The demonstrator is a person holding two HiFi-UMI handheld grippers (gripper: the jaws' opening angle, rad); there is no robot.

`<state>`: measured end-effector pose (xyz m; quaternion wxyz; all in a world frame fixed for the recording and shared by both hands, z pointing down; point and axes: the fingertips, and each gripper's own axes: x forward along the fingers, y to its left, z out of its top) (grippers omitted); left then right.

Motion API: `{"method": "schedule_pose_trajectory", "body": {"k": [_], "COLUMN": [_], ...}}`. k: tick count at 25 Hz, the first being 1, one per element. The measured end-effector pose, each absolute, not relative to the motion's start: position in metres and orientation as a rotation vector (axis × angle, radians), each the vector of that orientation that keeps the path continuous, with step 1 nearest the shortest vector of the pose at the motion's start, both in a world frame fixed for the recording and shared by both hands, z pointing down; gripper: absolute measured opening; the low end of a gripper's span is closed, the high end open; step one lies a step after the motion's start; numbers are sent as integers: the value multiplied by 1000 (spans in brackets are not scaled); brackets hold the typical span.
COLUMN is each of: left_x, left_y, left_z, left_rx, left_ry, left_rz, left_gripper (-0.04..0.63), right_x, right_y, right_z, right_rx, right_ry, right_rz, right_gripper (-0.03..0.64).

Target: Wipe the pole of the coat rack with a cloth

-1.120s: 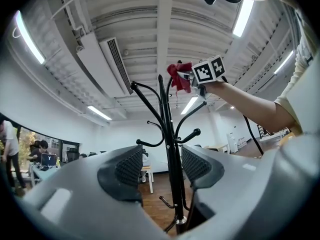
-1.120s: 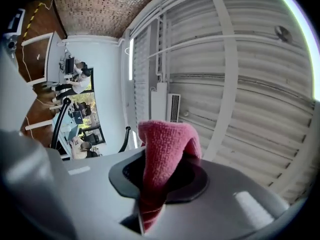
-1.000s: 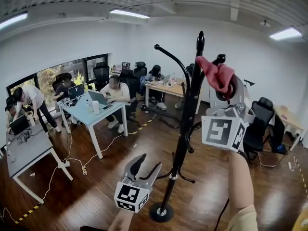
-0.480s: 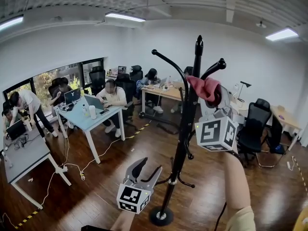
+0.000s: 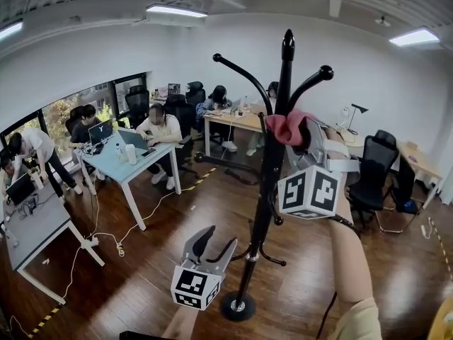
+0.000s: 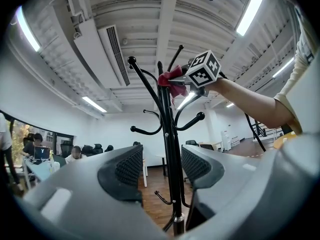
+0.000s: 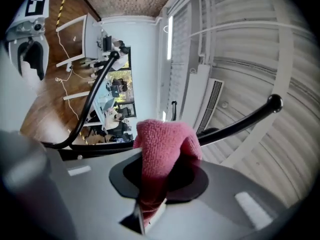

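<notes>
Cloth up at the coat rack pole

My right gripper (image 5: 303,134) pinches the pink cloth (image 5: 287,127) against the pole (image 5: 271,168), with hooks (image 5: 315,80) crowding it. My left gripper (image 5: 213,241) is spread, low by the base (image 5: 237,307).

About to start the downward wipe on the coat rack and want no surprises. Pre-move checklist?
1. Cloth gripped by right gripper: ok, jaws shut on it.
2. Cloth against pole: ok, it appears to meet the pole just under the top hooks.
3. Left gripper steadying pole: not ok, jaws apart and off the pole.
4. Base sitting flat: ok, pole stands upright.
5. Downward path clear: not ok, small lower hooks stick out mid-pole.
</notes>
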<state>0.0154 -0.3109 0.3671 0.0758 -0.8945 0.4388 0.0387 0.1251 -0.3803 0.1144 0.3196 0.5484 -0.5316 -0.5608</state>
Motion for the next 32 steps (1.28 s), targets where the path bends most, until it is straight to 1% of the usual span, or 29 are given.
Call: {"method": "schedule_pose_trajectory", "body": {"k": [10, 20, 27, 32], "left_x": [21, 18, 20, 20], "left_y": [-312, -304, -301, -296], "left_z": [377, 387, 395, 397], "left_rx": [-2701, -2711, -2732, -2736], "left_ry": [1308, 1336, 1344, 1355], "left_rz": [79, 70, 63, 66], "left_gripper": [235, 232, 232, 232], "right_x": [118, 116, 116, 114], "right_y": [-382, -384, -384, -377], "right_z": [148, 228, 255, 295], "right_rx": [1244, 1038, 910, 741], "right_ry": [-1332, -1331, -1338, -1407], "right_rz": [-1432, -1320, -1295, -1160], "right_gripper": [46, 52, 52, 52]}}
